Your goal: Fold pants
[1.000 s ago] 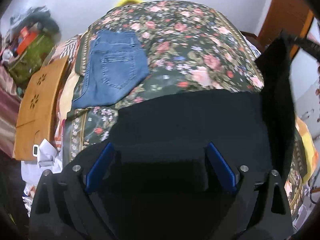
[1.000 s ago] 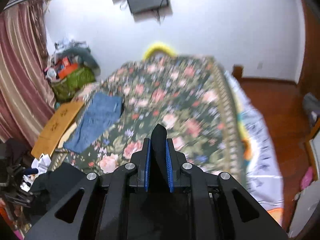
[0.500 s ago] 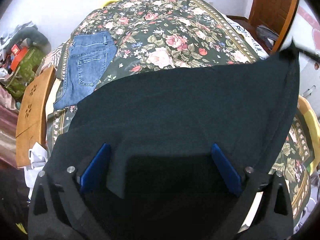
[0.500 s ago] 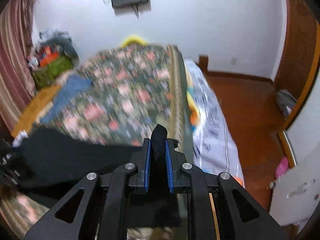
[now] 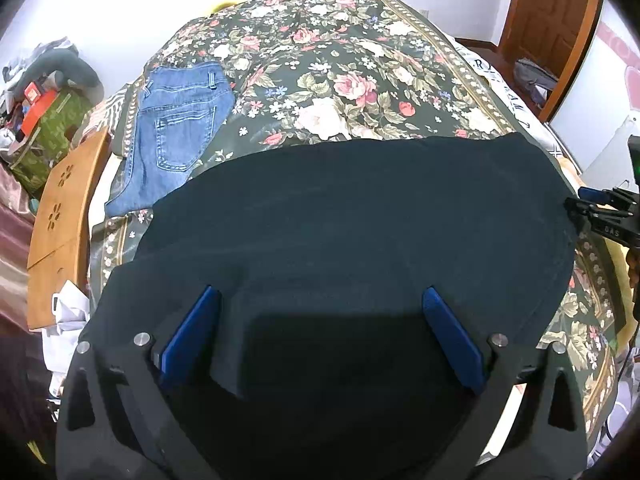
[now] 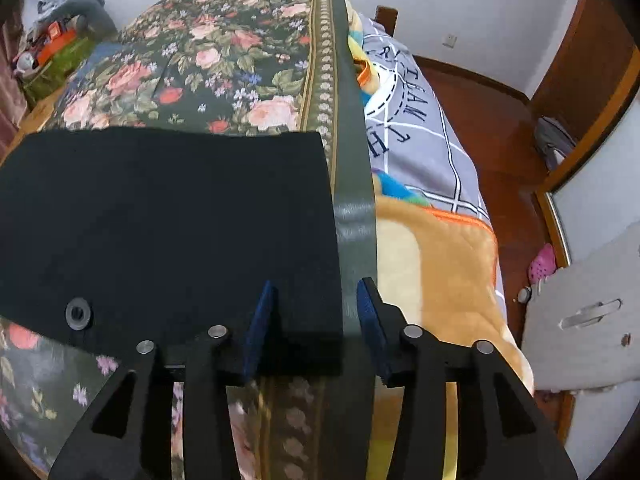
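Black pants (image 5: 360, 216) lie spread flat across the near end of a floral bedspread (image 5: 340, 80); they also show in the right wrist view (image 6: 168, 216). My left gripper (image 5: 320, 320) is open, its blue pads wide apart over the near edge of the pants. My right gripper (image 6: 316, 312) is open, its jaws either side of the pants' right corner at the bed's edge. It also shows at the far right of the left wrist view (image 5: 600, 208).
Folded blue jeans (image 5: 176, 120) lie at the bed's far left. A wooden board (image 5: 60, 216) and clutter (image 5: 36, 120) stand left of the bed. An orange blanket (image 6: 436, 264) and grey sheet (image 6: 416, 128) hang off the right side. Wood floor (image 6: 492, 120) beyond.
The right gripper was shut on the black cloth and holding it up; it has carried it rightwards and down and opened. The pants now lie flat on the bed.
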`<state>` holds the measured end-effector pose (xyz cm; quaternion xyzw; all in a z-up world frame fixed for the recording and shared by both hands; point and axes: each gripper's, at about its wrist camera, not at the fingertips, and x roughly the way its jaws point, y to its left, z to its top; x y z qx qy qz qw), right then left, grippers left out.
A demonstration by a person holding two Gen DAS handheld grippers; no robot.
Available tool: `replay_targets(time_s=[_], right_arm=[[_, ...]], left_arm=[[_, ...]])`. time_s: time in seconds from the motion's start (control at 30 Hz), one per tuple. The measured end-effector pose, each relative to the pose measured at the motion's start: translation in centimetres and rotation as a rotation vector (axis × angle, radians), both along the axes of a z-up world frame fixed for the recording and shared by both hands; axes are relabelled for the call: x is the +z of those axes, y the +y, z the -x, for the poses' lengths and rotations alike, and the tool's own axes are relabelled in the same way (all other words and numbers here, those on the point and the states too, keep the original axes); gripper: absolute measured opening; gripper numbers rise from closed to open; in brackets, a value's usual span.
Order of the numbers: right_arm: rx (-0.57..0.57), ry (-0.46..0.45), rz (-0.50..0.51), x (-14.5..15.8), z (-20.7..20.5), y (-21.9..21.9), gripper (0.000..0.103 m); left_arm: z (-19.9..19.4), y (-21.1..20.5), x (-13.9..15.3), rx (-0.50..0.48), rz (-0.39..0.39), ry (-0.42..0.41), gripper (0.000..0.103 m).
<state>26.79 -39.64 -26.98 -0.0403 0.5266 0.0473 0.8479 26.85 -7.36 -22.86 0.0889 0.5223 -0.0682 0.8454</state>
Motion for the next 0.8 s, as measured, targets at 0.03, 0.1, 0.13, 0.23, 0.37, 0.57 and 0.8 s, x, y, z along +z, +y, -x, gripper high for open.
replay_targets(time_s=[0.03, 0.1, 0.13, 0.23, 0.37, 0.57, 0.8], right_arm=[[0.001, -0.007, -0.001, 0.5, 0.3, 0.0, 0.040], [0.014, -0.035, -0.015, 2.0, 0.8, 0.3, 0.040], [0.021, -0.051, -0.022, 2.6, 1.0, 0.5, 0.040], [0.068, -0.127, -0.064, 5.8, 1.6, 2.4, 0.044], [0.145, -0.227, -0.116, 9.6, 1.8, 5.9, 0.050], [0.310, -0.304, -0.195, 13.4, 1.5, 13.9, 0.052], [0.502, -0.265, -0.205, 13.0, 0.6, 23.7, 0.053]], left_arm=[[0.1, 0.1, 0.2, 0.002, 0.004, -0.007, 0.103], [0.2, 0.6, 1.0, 0.011, 0.023, -0.029, 0.103], [0.3, 1.2, 1.6, 0.020, 0.040, -0.044, 0.103], [0.6, 2.9, 3.7, 0.049, 0.072, -0.097, 0.103], [1.5, 6.8, 6.8, 0.105, 0.074, -0.198, 0.103], [3.0, 15.8, 8.9, 0.238, 0.039, -0.278, 0.103], [3.5, 25.9, 5.0, 0.401, 0.000, -0.184, 0.103]])
